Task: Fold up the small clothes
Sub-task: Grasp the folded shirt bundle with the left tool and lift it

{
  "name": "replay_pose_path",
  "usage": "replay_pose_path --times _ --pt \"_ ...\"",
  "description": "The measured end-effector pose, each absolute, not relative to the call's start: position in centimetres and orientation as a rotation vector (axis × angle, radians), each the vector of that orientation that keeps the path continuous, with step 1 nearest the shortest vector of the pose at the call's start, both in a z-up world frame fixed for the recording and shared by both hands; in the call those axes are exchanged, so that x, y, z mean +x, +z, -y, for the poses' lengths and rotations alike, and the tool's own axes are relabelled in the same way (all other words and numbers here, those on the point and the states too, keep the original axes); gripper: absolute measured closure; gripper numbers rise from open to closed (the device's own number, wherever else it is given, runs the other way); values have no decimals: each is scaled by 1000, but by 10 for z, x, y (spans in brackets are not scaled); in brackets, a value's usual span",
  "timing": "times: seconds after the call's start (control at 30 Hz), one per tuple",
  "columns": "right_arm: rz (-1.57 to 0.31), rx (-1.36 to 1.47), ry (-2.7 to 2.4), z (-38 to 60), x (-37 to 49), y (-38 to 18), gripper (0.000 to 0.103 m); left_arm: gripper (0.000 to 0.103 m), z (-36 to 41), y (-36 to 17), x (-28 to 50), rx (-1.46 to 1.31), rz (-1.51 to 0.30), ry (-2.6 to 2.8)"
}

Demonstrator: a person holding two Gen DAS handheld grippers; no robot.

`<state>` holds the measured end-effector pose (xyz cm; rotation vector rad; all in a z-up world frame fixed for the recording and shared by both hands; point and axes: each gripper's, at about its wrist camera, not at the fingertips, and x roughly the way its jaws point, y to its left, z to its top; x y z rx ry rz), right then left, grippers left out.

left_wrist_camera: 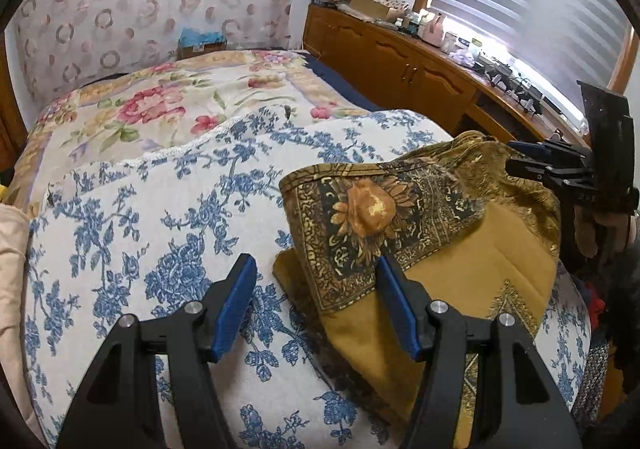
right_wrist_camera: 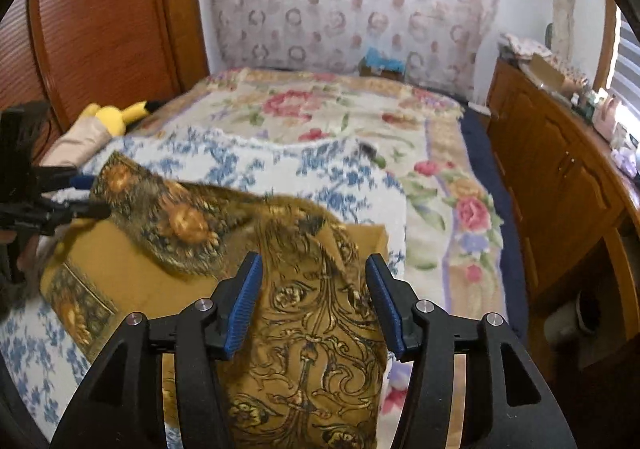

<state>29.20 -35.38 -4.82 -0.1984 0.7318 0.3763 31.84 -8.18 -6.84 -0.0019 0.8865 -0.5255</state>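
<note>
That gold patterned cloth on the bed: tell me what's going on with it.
A person with a gripper in each hand is folding the gold scarf-like cloth on the blue floral blanket. It lies partly folded and rumpled. The left gripper is open at the cloth's near edge, one finger over the cloth. The right gripper also stands open, the cloth loose between its fingers, not pinched. Neither one holds it.
</note>
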Motion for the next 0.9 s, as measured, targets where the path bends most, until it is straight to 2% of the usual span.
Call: replay_pose_path --times 0.1,0.13,0.17,0.2,0.33,0.47,0.5,0.53,0.57,0.63,0.73,0.8,0.9 --pt "-753 -197 386 355 305 -52 64 41 81 -73 318 -4 -897 -518" --pt "-756 -194 390 355 308 -52 76 41 81 -74 317 -3 -897 -517" --pt "-757 -189 398 356 312 -51 92 41 81 -75 317 -3 -899 -515" --pt "-752 -187 398 357 314 -50 97 41 81 -76 317 -5 -902 -515" --pt "-631 -148 313 368 310 -38 100 41 79 -81 318 -25 -903 -504" --pt "-631 -101 294 378 304 -35 100 41 78 -84 320 -39 -913 -506" --pt "-638 -97 291 380 303 -35 98 41 78 -85 321 -44 -919 -509" --pt "-647 -92 294 381 301 -36 86 41 78 -86 322 -51 -920 -511" --pt "-661 -90 301 381 299 -38 65 41 78 -86 324 -53 -920 -511" --pt "-692 -96 303 380 296 -44 46 41 79 -85 327 -53 -924 -510" --pt "-722 -120 298 379 291 -53 41 41 81 -85 328 -75 -921 -511" --pt "-738 -124 291 379 290 -60 41 53 84 -85 327 -94 -930 -540" --pt "-761 -98 291 383 291 -68 41 65 88 -84 325 -109 -943 -548"
